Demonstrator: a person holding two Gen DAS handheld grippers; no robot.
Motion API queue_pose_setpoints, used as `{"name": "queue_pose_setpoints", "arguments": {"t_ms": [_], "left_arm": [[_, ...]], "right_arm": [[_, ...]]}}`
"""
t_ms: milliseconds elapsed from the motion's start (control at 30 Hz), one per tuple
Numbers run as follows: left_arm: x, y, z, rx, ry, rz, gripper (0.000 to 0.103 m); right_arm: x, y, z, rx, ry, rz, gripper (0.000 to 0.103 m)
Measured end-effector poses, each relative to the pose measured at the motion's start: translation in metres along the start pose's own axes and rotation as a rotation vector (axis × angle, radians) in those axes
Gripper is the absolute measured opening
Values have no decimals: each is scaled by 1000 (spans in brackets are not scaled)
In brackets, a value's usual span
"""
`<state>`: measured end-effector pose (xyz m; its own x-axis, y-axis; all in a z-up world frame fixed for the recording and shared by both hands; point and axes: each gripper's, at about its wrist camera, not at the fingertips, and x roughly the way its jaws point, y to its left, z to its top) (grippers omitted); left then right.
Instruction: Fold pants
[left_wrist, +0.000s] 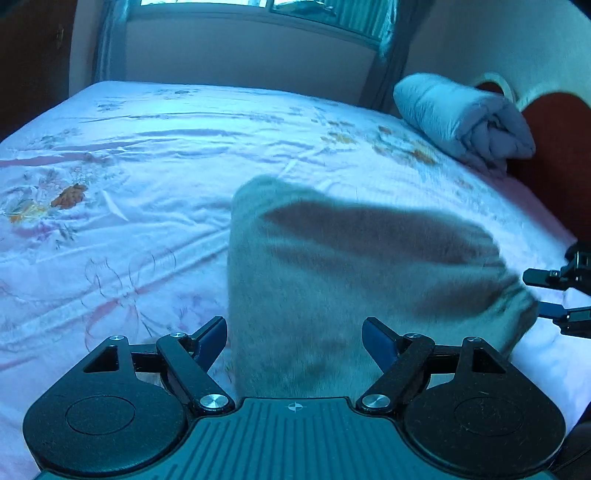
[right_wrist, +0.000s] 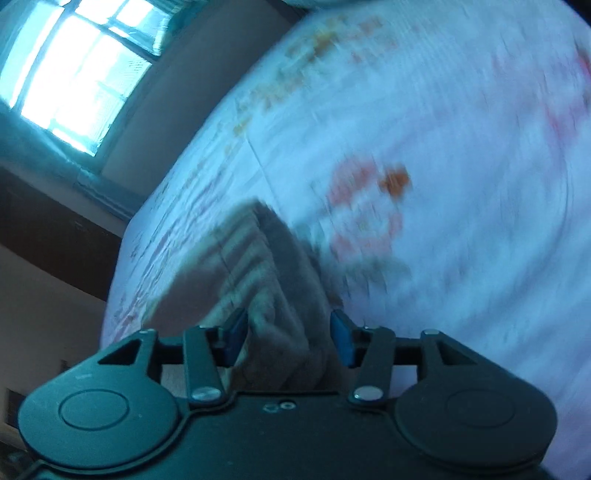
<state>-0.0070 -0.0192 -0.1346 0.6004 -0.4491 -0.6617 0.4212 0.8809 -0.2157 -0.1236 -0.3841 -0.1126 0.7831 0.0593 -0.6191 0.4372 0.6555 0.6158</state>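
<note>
On the flowered bedsheet, left gripper spread wide astride the blurred grey pants lying mid-bed, right gripper likewise parted around the same cloth, rolled blanket beyond.

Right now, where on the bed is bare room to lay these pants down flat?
The sheet left of the pants, out to the window-side edge, lies bare. The right is crowded: the rolled blanket sits by the headboard, and the right gripper meets the cloth.
</note>
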Motion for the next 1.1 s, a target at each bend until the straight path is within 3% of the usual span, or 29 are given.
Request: {"name": "queue_pose_setpoints", "arguments": {"t_ms": [167, 400, 700, 1100], "left_arm": [[-2, 10, 31, -72, 19, 17, 87], [-19, 4, 63, -112, -3, 81, 101], [-66, -24, 78, 42, -72, 255, 103], [-145, -54, 74, 87, -169, 267, 103]], "right_arm": [[-18, 38, 8, -159, -86, -6, 50], [-26, 103, -6, -360, -103, 47, 50], [-45, 162, -33, -502, -135, 36, 50], [-95, 196, -68, -598, -219, 37, 50]]}}
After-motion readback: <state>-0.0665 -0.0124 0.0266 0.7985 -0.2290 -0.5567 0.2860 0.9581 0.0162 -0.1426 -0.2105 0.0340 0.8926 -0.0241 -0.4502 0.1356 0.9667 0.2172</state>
